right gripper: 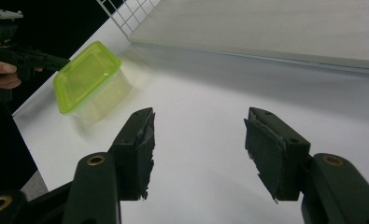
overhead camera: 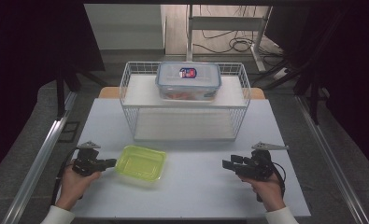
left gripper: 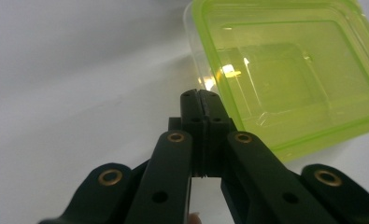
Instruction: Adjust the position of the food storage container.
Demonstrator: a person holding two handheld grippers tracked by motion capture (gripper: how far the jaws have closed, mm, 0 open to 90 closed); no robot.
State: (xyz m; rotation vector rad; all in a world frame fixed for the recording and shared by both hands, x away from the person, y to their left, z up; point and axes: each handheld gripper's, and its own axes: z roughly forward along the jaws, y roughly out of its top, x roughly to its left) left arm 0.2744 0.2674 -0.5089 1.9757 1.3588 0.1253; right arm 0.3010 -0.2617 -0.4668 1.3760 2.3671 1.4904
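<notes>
- Your left hand-held gripper (overhead camera: 108,162) is closest to the work. Its jaws are pressed tight together with nothing between them, and the tips sit just beside the near left edge of the green box (overhead camera: 141,162). You can see the same thing in the left gripper view, where the closed tips (left gripper: 201,100) are right at the rim of the green box (left gripper: 289,70).
- Your right hand-held gripper (overhead camera: 226,164) rests on the other side of the tabletop (overhead camera: 196,186), well apart from the box. Its jaws are open wide and hold nothing.
- The green box sits on the tabletop in front of the wire basket (overhead camera: 126,86), toward your left. It has a see-through bottom and a green lid on top.
- The box looks empty, so it is likely very light. It may slide away if you push it with closed jaws.
- The plastic looks thin, smooth and a bit bendy. Squeeze softly so it does not pop or slip.
- A good place to grab is likely the lid rim at the edge, so open the jaws first.
- Farther back, a clear box with a blue lid (overhead camera: 188,80) sits in the wire basket.
</notes>
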